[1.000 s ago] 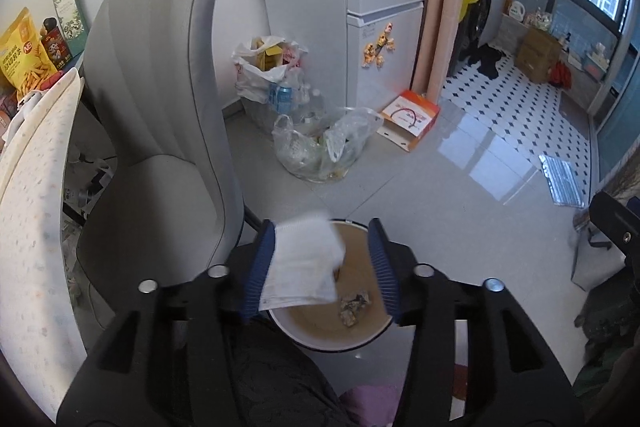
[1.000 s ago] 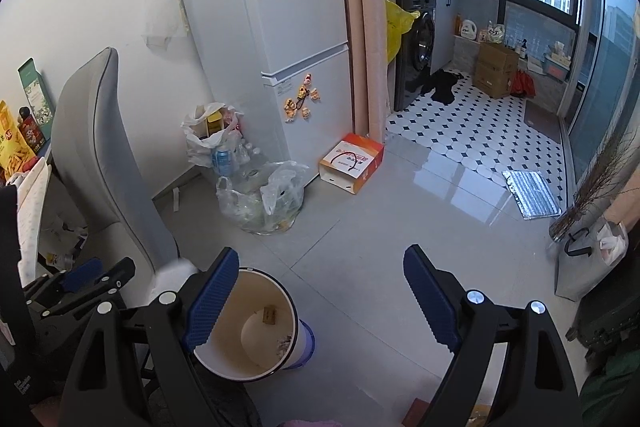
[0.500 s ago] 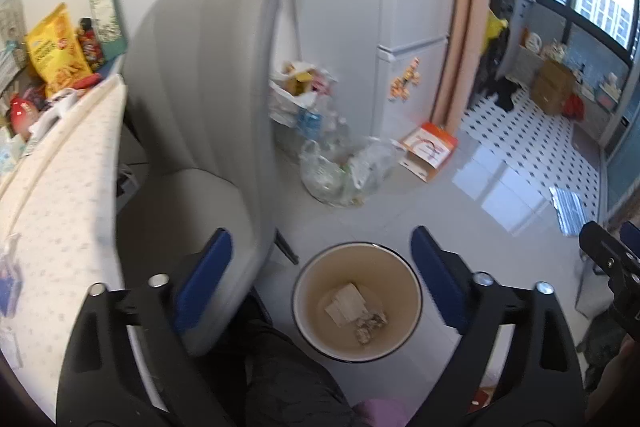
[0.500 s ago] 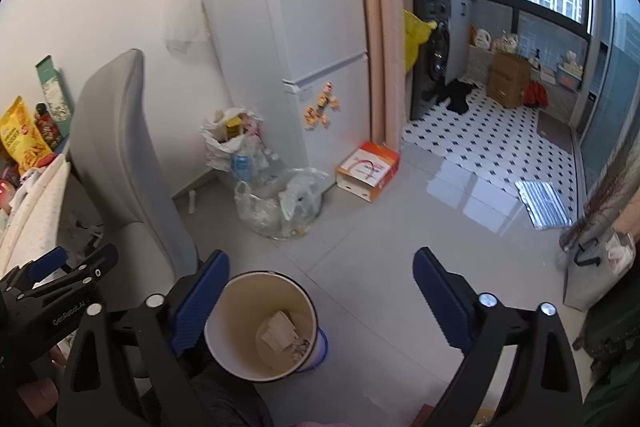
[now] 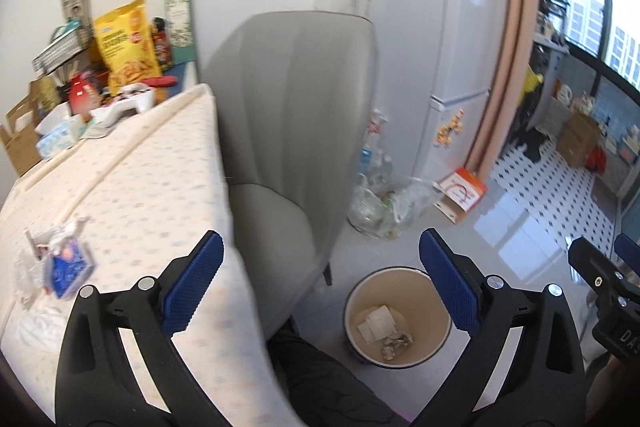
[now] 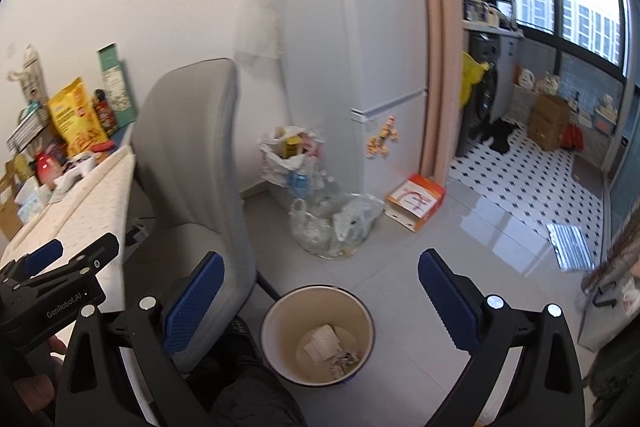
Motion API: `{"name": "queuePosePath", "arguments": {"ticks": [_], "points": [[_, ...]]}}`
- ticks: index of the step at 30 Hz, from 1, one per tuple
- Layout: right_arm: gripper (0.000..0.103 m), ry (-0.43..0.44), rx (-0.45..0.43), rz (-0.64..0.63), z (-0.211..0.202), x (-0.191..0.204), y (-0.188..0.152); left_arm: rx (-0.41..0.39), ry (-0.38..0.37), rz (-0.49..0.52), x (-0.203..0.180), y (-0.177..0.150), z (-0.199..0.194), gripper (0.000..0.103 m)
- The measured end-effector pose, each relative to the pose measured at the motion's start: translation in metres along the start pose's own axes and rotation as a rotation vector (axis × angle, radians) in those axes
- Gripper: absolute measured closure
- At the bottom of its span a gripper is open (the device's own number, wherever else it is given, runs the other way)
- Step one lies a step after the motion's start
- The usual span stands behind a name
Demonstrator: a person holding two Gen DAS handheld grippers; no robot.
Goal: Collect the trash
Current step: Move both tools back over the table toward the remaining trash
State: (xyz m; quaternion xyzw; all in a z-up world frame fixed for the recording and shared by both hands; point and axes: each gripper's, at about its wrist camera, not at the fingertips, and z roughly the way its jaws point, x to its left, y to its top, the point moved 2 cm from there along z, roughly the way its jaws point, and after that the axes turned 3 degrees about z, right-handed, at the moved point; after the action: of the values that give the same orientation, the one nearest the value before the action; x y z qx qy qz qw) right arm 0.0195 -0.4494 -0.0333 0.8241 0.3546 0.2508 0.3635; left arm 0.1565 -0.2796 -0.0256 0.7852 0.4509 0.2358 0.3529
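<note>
Right wrist: round bin (image 6: 280, 311) holds white paper (image 6: 323, 343) and crumpled scraps (image 6: 345, 361).

text: "GenRobot.AI" | on: left gripper (image 6: 72, 263) body, right wrist view | other labels: unreadable

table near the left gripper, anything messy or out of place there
Yes: a crumpled clear wrapper with a blue packet lies loose near the table edge, not in the bin, which already holds paper scraps.
</note>
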Motion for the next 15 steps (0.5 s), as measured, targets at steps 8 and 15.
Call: {"name": "queuePosePath", "arguments": {"ticks": [8, 15], "points": [[0.008, 0.058, -0.035, -0.094, -0.028, 0.071, -0.010, -0.041, 0.067, -0.079, 0.068, -0.014, -0.036, 0.006], [0.008, 0.100, -0.050, -0.139, -0.051, 0.126, -0.019, -0.071, 0.121, -0.152, 0.126, -0.031, -0.066, 0.006]]}}
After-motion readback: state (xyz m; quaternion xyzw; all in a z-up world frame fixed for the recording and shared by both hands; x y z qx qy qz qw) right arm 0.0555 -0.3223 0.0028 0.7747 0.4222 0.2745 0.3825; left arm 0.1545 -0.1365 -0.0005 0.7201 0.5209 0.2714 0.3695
